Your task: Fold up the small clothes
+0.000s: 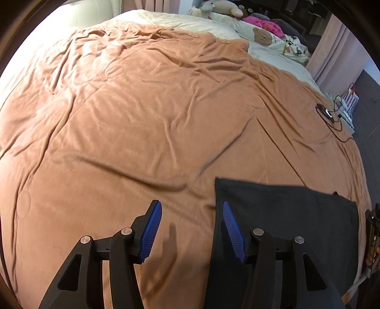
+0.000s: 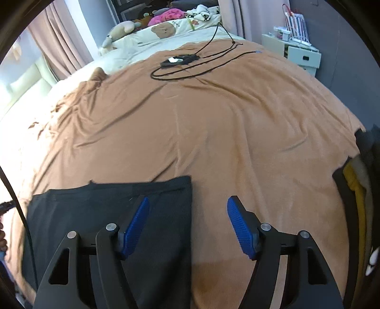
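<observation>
A dark folded garment (image 1: 285, 214) lies flat on the orange-brown blanket (image 1: 154, 118) near the bed's front edge. My left gripper (image 1: 192, 206) stands open over the garment's left edge: its right finger is above the dark cloth, its left finger above the blanket, and nothing is between the blue pads. In the right wrist view the same garment (image 2: 95, 214) lies at lower left. My right gripper (image 2: 187, 202) is open above its right edge, the left finger over the cloth and the right over bare blanket (image 2: 213, 130).
A black device with a looped cable (image 2: 180, 60) lies far out on the blanket. Pillows and plush toys (image 1: 237, 14) crowd the head of the bed. A pile of clothes (image 2: 356, 190) sits at the right edge. A white drawer unit (image 2: 301, 55) stands beside the bed.
</observation>
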A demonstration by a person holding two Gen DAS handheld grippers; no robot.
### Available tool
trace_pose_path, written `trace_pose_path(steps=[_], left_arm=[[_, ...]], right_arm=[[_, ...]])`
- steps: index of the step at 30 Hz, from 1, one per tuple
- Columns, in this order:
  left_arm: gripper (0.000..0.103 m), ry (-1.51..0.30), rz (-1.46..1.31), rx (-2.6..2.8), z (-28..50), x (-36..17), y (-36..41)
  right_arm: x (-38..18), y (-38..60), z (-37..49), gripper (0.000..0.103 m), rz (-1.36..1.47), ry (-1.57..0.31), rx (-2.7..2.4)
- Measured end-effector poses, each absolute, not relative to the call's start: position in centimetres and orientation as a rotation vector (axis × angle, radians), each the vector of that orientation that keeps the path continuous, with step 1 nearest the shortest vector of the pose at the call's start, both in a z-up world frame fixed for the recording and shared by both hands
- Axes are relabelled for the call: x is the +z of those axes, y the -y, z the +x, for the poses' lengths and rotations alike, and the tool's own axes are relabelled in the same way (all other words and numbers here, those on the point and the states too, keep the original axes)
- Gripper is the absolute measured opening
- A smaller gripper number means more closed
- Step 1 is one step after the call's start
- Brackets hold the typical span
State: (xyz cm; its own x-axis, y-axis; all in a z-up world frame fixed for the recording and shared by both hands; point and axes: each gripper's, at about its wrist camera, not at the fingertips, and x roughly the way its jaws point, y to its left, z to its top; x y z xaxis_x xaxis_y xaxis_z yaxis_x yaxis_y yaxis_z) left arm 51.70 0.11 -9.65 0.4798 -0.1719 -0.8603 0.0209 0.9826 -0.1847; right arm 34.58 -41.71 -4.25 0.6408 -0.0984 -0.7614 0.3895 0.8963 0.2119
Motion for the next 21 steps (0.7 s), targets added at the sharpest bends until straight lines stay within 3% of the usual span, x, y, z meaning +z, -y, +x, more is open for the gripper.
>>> trace_pose_path(steps=[21], left_arm=[[0.056,-1.087,-0.250,-0.188,38.7,-9.1,-1.4]], right_arm=[[-2.9,38.0,22.3,0.067,0.503,-0.822,-0.313]])
